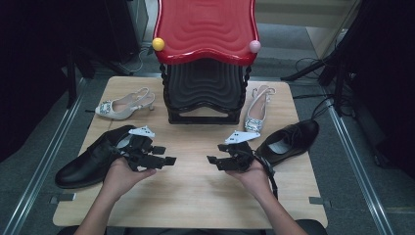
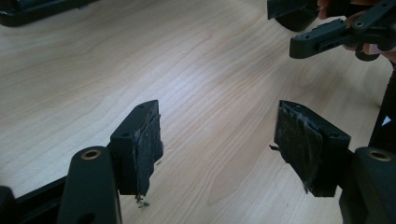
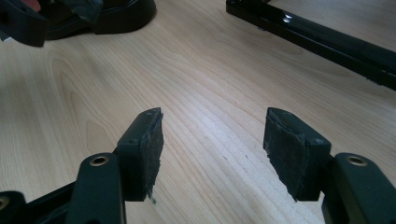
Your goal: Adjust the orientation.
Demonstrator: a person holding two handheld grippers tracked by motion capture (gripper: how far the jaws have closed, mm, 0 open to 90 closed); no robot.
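Observation:
Two black leather shoes lie on the wooden table point(image 1: 195, 186), one at the left point(image 1: 90, 159) and one at the right point(image 1: 291, 139). A white heeled sandal point(image 1: 122, 105) lies at the back left and another point(image 1: 257, 110) at the back right. My left gripper point(image 1: 165, 155) is just right of the left black shoe, open and empty, its jaws pointing toward the middle. My right gripper point(image 1: 215, 155) faces it, open and empty, just left of the right black shoe. In the left gripper view my own jaws point(image 2: 219, 140) stand wide over bare wood; likewise in the right gripper view point(image 3: 212, 144).
A shoe rack with a red top shelf point(image 1: 205, 27) and a black lower shelf point(image 1: 205, 88) stands at the back middle of the table. Its black base bar point(image 3: 317, 37) crosses the right gripper view. Bare wood lies between the two grippers.

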